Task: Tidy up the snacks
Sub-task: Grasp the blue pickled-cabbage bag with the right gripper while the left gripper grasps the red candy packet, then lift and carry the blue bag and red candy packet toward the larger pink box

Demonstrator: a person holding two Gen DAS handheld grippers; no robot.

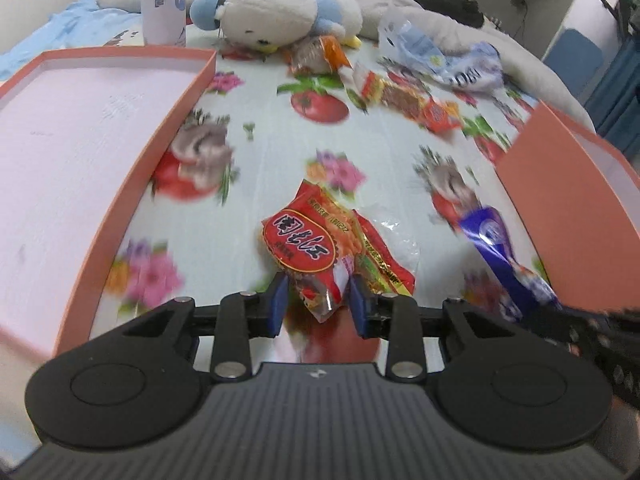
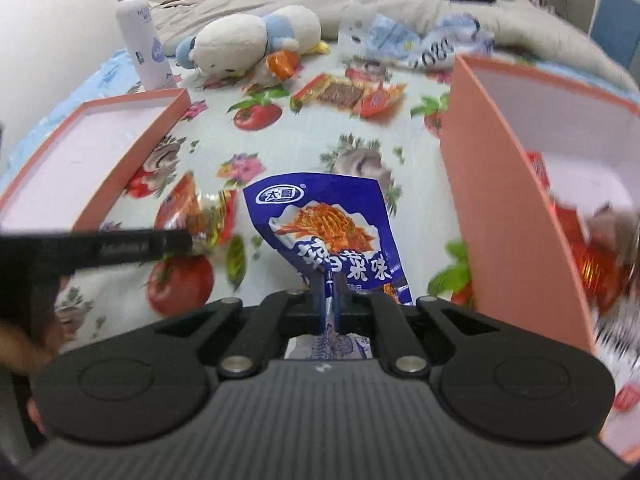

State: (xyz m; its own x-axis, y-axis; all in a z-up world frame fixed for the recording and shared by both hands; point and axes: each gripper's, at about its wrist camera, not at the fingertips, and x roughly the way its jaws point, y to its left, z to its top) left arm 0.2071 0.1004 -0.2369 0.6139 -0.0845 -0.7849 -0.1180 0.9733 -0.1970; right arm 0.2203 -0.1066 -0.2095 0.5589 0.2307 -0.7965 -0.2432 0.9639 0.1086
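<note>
— On the flowered cloth (image 1: pixel 256 168), what sits in the two pink boxes?
— At the left, the shallow left box (image 1: pixel 80 152) shows only its pale floor. At the right, the right box (image 2: pixel 516 208) holds red packets (image 2: pixel 592 256), blurred; only the right wrist view sees inside it. The left wrist view catches just its outer wall.

— And the grippers?
— The left gripper (image 1: pixel 320 300) has its blue pads closed on the near end of two red snack packets (image 1: pixel 312 248), partly overlapping; their long axis runs from near to far, tilting slightly left at the far end. The right gripper (image 2: pixel 329 300) is pinched almost fully together on the bottom seam of a blue snack packet (image 2: pixel 332 232), which stands lengthwise away from the fingers, logo end far.

— Where are they?
— Both hang over the cloth between the boxes, blue packet nearer the right box.

— Anything else?
— Far off lie loose wrapped snacks (image 1: pixel 404 100), a plush toy (image 1: pixel 276 12), a white bottle (image 1: pixel 164 0) and crumpled blue-white bags (image 1: pixel 440 60).
</note>
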